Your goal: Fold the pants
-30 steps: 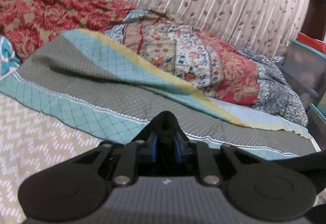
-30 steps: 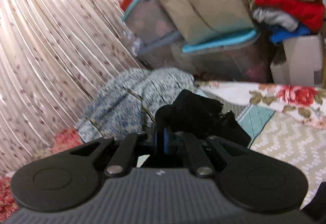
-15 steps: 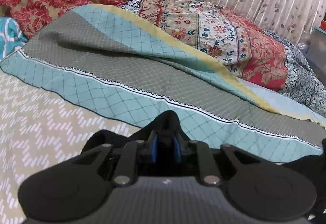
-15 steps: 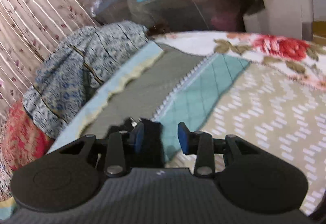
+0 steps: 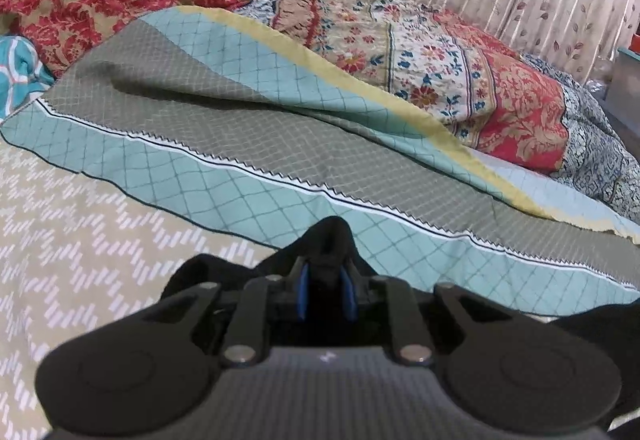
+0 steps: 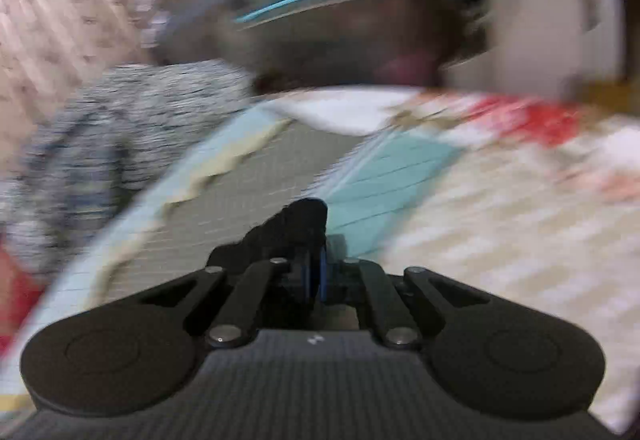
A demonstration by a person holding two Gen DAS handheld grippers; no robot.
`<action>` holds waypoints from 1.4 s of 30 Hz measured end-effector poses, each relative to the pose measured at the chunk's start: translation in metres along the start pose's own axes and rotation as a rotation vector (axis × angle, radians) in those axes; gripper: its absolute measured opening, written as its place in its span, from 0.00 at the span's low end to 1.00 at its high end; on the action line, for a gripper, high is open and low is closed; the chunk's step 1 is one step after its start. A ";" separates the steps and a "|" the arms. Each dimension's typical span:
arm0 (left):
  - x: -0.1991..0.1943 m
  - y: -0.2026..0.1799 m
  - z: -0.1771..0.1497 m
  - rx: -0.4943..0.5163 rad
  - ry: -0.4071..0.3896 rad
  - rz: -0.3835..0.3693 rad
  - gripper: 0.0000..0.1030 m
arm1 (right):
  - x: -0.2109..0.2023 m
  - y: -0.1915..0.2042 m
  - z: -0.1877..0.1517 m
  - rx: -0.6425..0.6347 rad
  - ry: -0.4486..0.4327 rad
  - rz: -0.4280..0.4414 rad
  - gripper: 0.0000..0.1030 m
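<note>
Low at the centre of the left wrist view, the left tongs (image 5: 326, 296) stay clenched on a peak of the black pants (image 5: 328, 240) over the bed (image 5: 72, 240). Lower centre of the blurred right view, the right tongs (image 6: 314, 278) grasp another bunch. Judging by both grips, a fold is under way; next comes laying the cloth flat.

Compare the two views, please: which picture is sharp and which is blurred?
Left wrist view: sharp, the quilt's lattice print reads clearly, edges bent by the fisheye. Right wrist view: motion-smeared, storage bins and bedding streaked; only the tongs stay crisp.
</note>
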State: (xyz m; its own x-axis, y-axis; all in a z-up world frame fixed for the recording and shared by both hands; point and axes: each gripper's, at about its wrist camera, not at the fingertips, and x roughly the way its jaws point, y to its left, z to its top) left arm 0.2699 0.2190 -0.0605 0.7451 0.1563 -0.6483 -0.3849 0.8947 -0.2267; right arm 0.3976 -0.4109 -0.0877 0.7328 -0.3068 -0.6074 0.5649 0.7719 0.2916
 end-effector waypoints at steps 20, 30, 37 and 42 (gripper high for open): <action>-0.001 -0.001 0.000 0.000 0.015 -0.027 0.17 | 0.053 0.115 -0.037 -0.175 0.248 0.091 0.40; 0.012 -0.001 0.009 -0.048 -0.013 -0.017 0.18 | 0.053 0.101 -0.004 0.071 -0.005 0.268 0.05; 0.024 -0.009 -0.002 -0.002 0.038 0.014 0.50 | 0.063 0.094 -0.027 0.104 0.145 0.223 0.29; -0.020 -0.015 -0.007 0.056 -0.017 0.016 0.75 | -0.005 0.077 -0.044 0.032 0.130 0.354 0.36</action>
State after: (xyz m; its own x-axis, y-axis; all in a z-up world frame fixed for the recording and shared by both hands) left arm 0.2566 0.1994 -0.0494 0.7487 0.1772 -0.6388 -0.3661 0.9139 -0.1756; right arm 0.4212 -0.3253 -0.0945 0.8316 0.0509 -0.5531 0.2984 0.7990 0.5221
